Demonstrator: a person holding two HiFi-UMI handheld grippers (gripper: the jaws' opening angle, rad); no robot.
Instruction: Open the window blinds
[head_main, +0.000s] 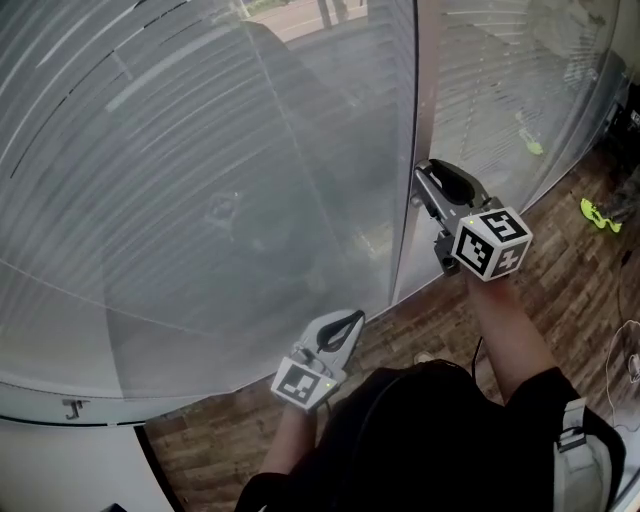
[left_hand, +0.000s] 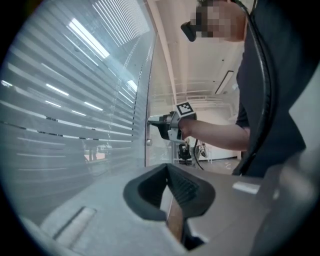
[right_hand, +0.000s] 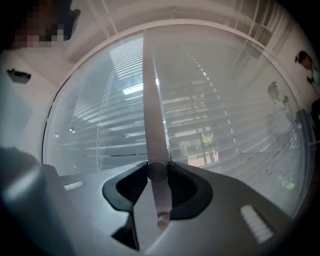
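Grey slatted window blinds (head_main: 200, 180) fill the glass ahead, split by a vertical frame post (head_main: 428, 90). My right gripper (head_main: 424, 188), with its marker cube (head_main: 492, 243), reaches level to that post. In the right gripper view the right gripper (right_hand: 158, 171) is shut on the blinds' thin wand (right_hand: 152, 120), which hangs straight down between the pads. Through the slats (right_hand: 200, 130) I see trees and daylight. The left gripper view also shows the right gripper (left_hand: 156, 120) at the blinds' edge. My left gripper (head_main: 352, 322) hangs lower, away from the blinds, and the left gripper (left_hand: 169, 176) is shut on nothing.
A wooden floor (head_main: 560, 290) runs along the window. Green objects (head_main: 600, 213) lie on it at the right, with cables (head_main: 628, 360) nearer me. A white ledge (head_main: 60, 450) sits at the lower left. A second blind panel (head_main: 510, 90) hangs right of the post.
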